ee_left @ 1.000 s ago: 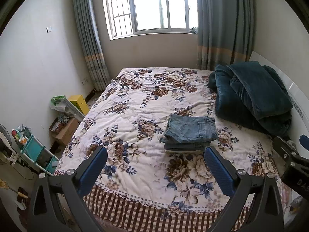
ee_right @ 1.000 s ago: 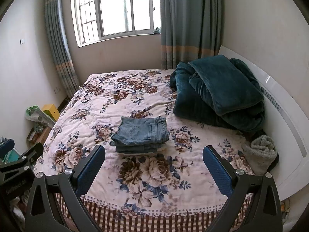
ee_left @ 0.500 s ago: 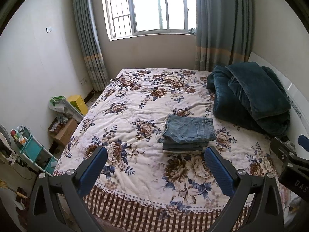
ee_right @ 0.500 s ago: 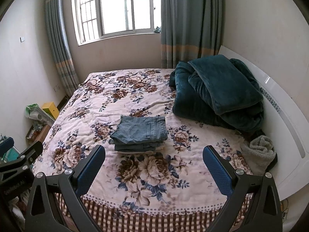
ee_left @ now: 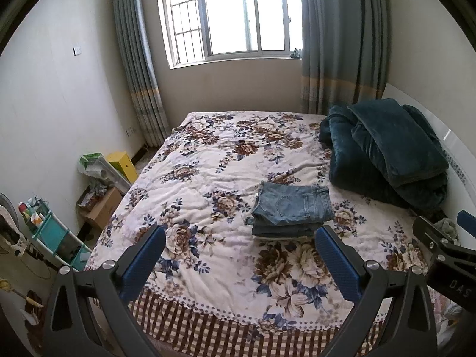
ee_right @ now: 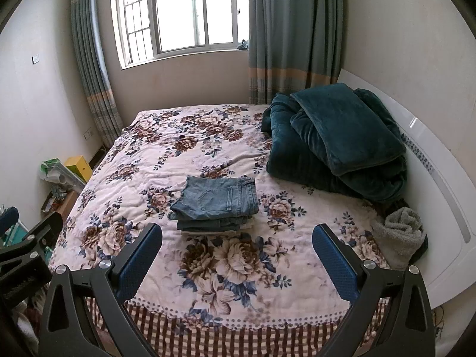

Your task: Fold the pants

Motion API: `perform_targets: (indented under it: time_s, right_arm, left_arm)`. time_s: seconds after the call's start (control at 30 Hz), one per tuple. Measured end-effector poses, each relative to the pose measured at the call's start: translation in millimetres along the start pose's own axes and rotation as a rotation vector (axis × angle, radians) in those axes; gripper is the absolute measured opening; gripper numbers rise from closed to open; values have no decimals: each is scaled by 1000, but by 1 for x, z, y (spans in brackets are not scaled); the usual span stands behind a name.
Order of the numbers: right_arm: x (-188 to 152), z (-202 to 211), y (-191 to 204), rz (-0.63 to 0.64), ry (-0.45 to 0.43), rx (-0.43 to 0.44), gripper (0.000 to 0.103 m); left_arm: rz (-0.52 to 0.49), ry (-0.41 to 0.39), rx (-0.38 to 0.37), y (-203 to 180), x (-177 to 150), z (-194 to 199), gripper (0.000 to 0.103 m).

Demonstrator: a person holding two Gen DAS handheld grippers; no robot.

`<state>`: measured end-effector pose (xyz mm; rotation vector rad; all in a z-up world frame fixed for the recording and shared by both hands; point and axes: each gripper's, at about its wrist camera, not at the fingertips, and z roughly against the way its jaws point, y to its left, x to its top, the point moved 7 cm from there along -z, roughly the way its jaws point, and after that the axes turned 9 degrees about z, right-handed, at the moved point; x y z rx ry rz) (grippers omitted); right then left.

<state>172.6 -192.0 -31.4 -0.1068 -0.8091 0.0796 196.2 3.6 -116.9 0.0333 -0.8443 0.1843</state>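
Observation:
A pair of blue denim pants (ee_left: pixel 293 209) lies folded in a neat stack on the floral bedspread (ee_left: pixel 223 178), near the middle of the bed; it also shows in the right wrist view (ee_right: pixel 215 203). My left gripper (ee_left: pixel 239 238) is open and empty, held back from the bed's near edge, well short of the pants. My right gripper (ee_right: pixel 236 236) is open and empty too, at a similar distance. The right gripper's body (ee_left: pixel 446 255) shows at the right edge of the left view, and the left gripper's body (ee_right: pixel 26 250) at the left edge of the right view.
A dark teal blanket (ee_right: pixel 336 142) is piled at the bed's right, against a white headboard (ee_right: pixel 440 184). A grey towel (ee_right: pixel 401 235) lies near it. Boxes (ee_left: pixel 101 205) and a teal shelf cart (ee_left: pixel 53 238) stand on the floor at the left. A window (ee_left: pixel 232 15) is behind.
Both grippers have drawn slightly back and up from the bed. The folded pants have not moved. Both grippers stay open.

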Motion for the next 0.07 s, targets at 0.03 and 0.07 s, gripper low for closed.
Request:
perform_targets:
  time_s: [0.03, 0.07]
  right_arm:
    - [-1, 0, -1, 2, 1, -2, 103]
    - [-2, 0, -2, 1, 1, 0, 103]
  left_arm:
    - [1, 1, -1, 0, -1, 1, 103]
    - [2, 2, -6, 0, 0, 1, 103]
